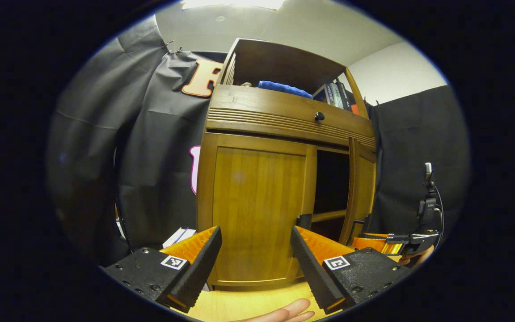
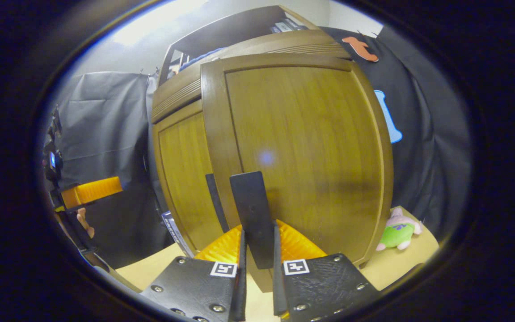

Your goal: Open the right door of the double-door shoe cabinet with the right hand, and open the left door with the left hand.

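A: Where does the cabinet (image 1: 257,192) stand?

B: On the bench (image 1: 244,304), dead ahead of the left claw (image 1: 256,264), which is spread wide and holds nothing. The right door (image 2: 302,152) is swung partly out; the left door (image 1: 257,205) is closed.

A: And the right claw (image 2: 257,268)?

B: Clenched on the right door's dark handle (image 2: 253,214), at six o'clock in the right gripper view.

A: Advice?

B: Pull along the hinge's arc, grip steady; then bring the left claw to its own handle (image 1: 303,221).
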{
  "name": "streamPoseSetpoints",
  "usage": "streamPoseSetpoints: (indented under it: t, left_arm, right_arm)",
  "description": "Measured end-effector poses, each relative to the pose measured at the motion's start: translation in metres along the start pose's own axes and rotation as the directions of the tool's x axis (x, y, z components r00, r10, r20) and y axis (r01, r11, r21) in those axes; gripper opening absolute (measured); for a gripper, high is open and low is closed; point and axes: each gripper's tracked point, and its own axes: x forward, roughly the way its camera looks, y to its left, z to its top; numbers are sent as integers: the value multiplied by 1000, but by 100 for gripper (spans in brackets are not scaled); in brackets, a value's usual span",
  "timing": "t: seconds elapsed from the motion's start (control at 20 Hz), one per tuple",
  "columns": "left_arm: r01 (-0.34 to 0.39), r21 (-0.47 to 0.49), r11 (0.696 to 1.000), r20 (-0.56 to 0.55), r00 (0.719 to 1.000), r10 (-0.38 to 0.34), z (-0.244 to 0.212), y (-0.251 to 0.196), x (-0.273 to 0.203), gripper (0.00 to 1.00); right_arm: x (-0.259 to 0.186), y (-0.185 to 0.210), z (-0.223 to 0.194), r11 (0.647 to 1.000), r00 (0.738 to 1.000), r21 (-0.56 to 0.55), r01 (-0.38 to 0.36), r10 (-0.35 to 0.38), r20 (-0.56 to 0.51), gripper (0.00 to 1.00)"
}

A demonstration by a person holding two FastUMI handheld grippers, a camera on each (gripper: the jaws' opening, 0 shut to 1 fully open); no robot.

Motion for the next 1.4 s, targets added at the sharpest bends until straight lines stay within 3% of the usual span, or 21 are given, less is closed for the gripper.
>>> streamPoseSetpoints:
  t: [0.05, 0.15, 0.3, 0.65, 0.8, 0.85, 1.15, 1.4]
  left_arm:
    - [8, 1, 1000, 0, 1000, -8, -1, -4, -1, 92]
    - [21, 7, 1000, 1, 1000, -21, 1, -8, -3, 95]
    - [40, 18, 999, 0, 999, -41, -2, -13, -4, 92]
    - [86, 42, 995, -21, 996, -85, -11, -41, -7, 95]
    - [107, 54, 993, -28, 994, -106, -17, -52, -8, 92]
    - [115, 57, 992, -30, 993, -114, -17, -54, -9, 96]
    - [97, 51, 994, -20, 995, -96, -14, -48, -10, 92]
    - [95, 44, 994, -20, 995, -94, -15, -49, -11, 92]
  right_arm:
    - [-5, -1, 1, 1000, 1000, -3, -5, 5, 3, 24]
    - [-17, -4, 0, 1000, 1000, -3, -15, 15, 7, 24]
    - [-37, -12, 1, 1000, 1000, -6, -19, 19, 10, 24]
    - [-79, -36, 5, 998, 999, -52, 44, -42, 35, 23]
    - [-89, -42, 6, 992, 996, -93, 87, -84, 37, 23]
    - [-93, -46, 9, 988, 994, -116, 103, -99, 44, 27]
    - [-114, -62, 16, 972, 983, -152, 180, -174, 55, 16]
    - [-130, -90, 34, 931, 949, -188, 312, -294, 114, 16]
